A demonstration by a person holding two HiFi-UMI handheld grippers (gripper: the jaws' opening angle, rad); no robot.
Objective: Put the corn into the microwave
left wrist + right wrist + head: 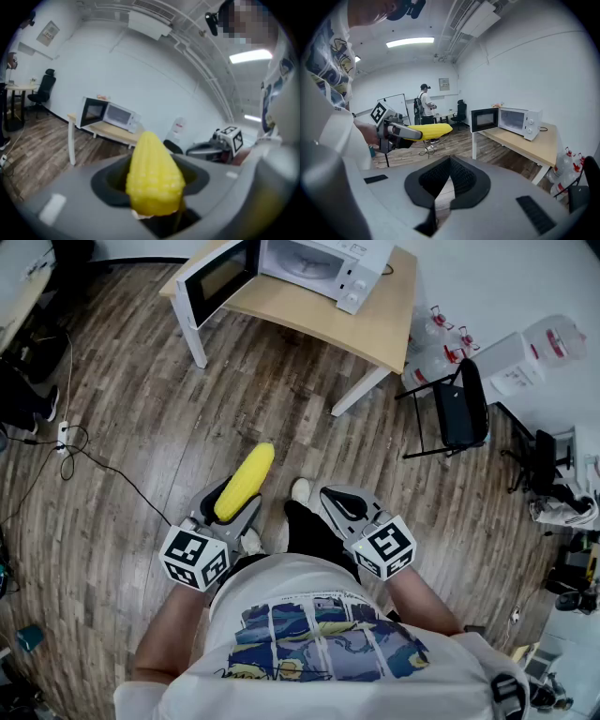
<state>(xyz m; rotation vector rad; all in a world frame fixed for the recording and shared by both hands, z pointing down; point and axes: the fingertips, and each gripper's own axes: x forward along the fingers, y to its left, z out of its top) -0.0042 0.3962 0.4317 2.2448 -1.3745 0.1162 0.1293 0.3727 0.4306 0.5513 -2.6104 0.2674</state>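
Note:
A yellow corn cob (246, 481) sticks forward out of my left gripper (236, 505), whose jaws are shut on its lower end. In the left gripper view the corn (153, 176) fills the middle between the jaws. My right gripper (332, 495) is held beside it, with its pads closed together and nothing between them (450, 161). It sees the corn (429, 130) off to its left. The white microwave (314, 261) stands far ahead on a wooden table (375, 326) with its door (217, 277) swung open. It also shows as the microwave (115, 115) and the microwave (513, 122).
A black folding chair (461, 407) and large water bottles (441, 341) stand right of the table. A cable with a power strip (64, 439) lies on the wood floor at left. A person (424, 107) stands far back by an office chair (461, 112).

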